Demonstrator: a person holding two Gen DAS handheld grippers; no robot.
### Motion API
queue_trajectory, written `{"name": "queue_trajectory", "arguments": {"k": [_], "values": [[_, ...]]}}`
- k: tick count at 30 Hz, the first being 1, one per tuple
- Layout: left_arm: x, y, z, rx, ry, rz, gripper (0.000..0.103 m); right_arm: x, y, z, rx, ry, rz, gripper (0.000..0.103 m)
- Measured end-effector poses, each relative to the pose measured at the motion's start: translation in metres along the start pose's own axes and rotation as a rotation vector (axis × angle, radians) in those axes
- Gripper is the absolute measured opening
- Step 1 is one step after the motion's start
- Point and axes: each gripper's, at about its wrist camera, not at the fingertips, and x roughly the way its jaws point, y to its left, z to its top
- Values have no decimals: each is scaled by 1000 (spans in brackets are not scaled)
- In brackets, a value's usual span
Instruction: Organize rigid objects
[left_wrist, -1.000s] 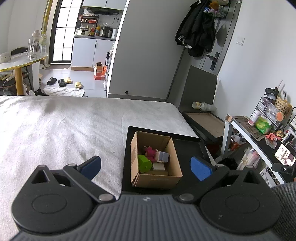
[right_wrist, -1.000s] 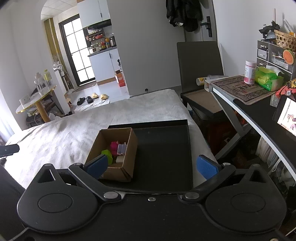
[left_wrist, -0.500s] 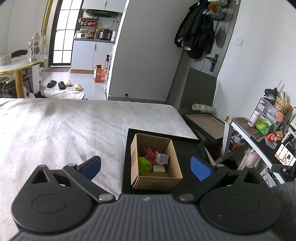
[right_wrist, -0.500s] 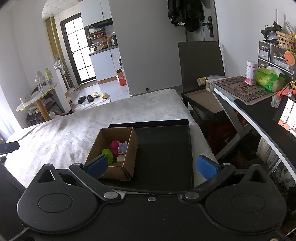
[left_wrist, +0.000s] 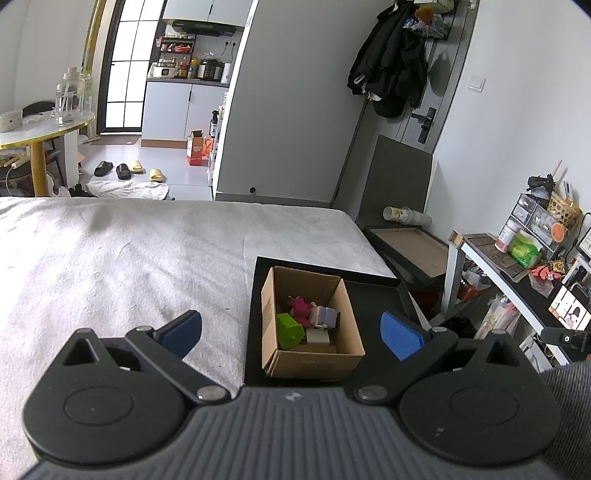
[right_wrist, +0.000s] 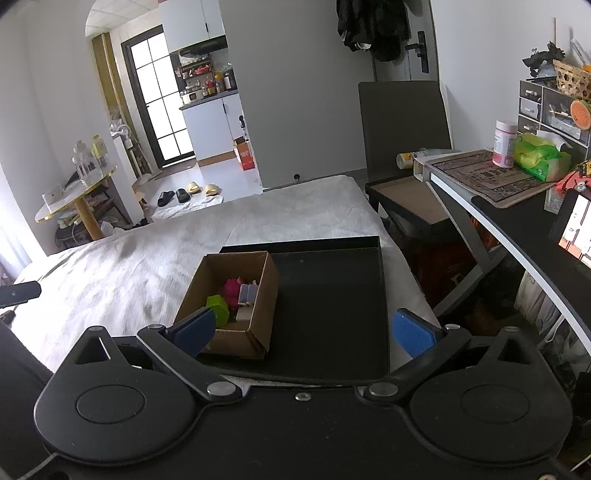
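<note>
Left claw (left_wrist: 290, 330) spread wide, holding nothing, hovering over the near end of the cardboard box (left_wrist: 345, 352). Box sits on the left part of the black tray (right_wrist: 332, 295), tray lies on the white bed (left_wrist: 129, 258). Inside box: green block (left_wrist: 290, 328), pink toy (left_wrist: 300, 306), lavender block (left_wrist: 327, 316). Right claw (right_wrist: 304, 330) spread, empty, above tray just right of box.
</note>
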Motion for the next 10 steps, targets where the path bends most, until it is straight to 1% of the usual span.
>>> {"name": "queue_trajectory", "arguments": {"k": [6,10], "values": [[-1,-5,0,28,-6,6,102,2,0,1,-1,7,-1,103],[0,-4,0,27,-6,7,102,5,0,-1,-1,14,-2,103]]}}
